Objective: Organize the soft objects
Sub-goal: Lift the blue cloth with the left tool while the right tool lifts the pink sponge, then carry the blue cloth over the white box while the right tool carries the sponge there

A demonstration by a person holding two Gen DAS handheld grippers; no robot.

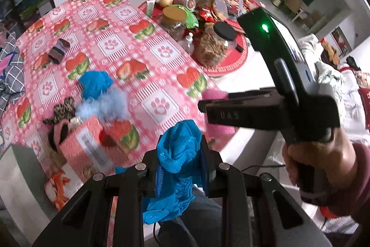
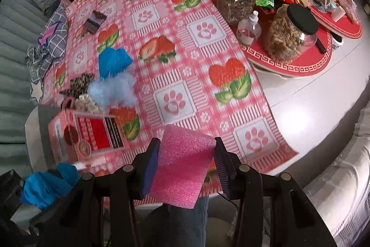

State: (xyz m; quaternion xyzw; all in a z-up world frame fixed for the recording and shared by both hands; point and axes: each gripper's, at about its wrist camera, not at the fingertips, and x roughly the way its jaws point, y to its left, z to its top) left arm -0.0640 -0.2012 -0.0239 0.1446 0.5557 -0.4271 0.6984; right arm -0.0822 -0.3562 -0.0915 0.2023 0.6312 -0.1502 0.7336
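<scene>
- While both my hands are loaded, I judge the step in hand to be carrying soft things toward the pink box [image 2: 85, 136] at the near left of the tablecloth [image 2: 196, 57]; both items hang in the air over the near table edge, not yet put away.
- The tablecloth covers most of the table [image 2: 312, 108], and the loose soft things lie on its left part: a blue bundle [image 2: 113, 59], a pale blue fluffy piece [image 2: 113, 89] touching it, and a leopard-print piece [image 2: 81, 85] just beside that.
- The pink box stands tilted; a pink item with a dark band [image 1: 57, 133] and a pale knitted bit show at its open top, but how full it is I cannot tell.
- My right gripper [image 2: 185, 154] is clenched on a pink sponge [image 2: 182, 163], pads pressing both its sides.
- My left gripper [image 1: 180, 154] grasps a blue crumpled cover [image 1: 178, 149], which sags below the pads.
- A folded striped cloth [image 2: 93, 22] lies well apart, farther up the tablecloth.
- Next, I reckon each gripper must reach over the box opening and let go one at a time, keeping clear of the other.
</scene>
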